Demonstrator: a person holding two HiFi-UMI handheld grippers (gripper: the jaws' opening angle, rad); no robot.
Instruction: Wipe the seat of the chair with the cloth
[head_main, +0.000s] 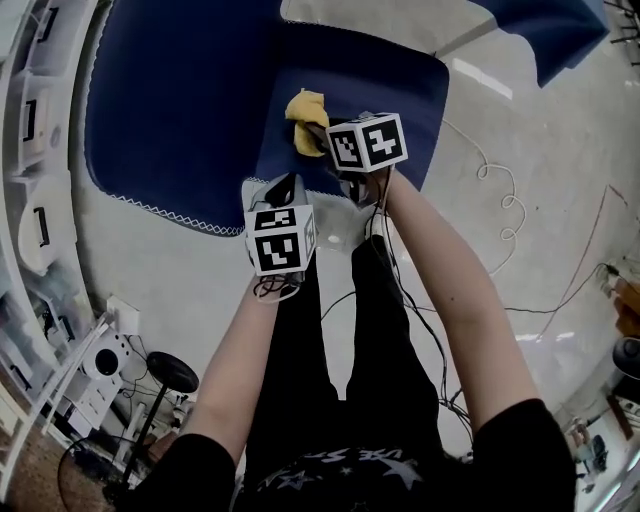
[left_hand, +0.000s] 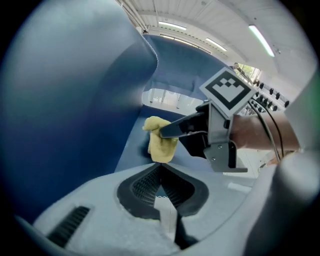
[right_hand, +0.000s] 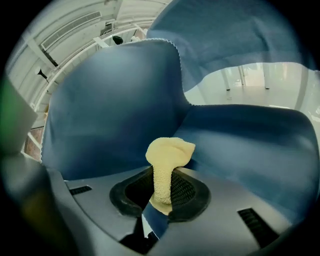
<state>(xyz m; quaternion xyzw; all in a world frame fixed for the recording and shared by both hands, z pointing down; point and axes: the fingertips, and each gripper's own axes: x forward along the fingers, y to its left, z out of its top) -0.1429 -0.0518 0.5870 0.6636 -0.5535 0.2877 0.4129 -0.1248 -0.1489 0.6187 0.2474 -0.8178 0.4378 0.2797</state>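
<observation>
Over seat (head_main: 400, 90), right hand-held gripper (head_main: 325, 148) pinches cloth (head_main: 306, 110), arm (head_main: 440, 260) outstretched; left hand-held gripper (head_main: 283, 190) closed.

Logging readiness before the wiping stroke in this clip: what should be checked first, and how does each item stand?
1. Cloth held firmly: ok; the right gripper has its jaws shut on it.
2. Cloth over the chair seat: ok in the head view.
3. Cloth touching the seat: cannot tell; its lower end is hidden.
4. Enough cloth free to wipe with: ok; a bunched wad sticks out past the jaws.
5. Left gripper out of the wiping path: ok; shut, empty, held nearer the person.
</observation>
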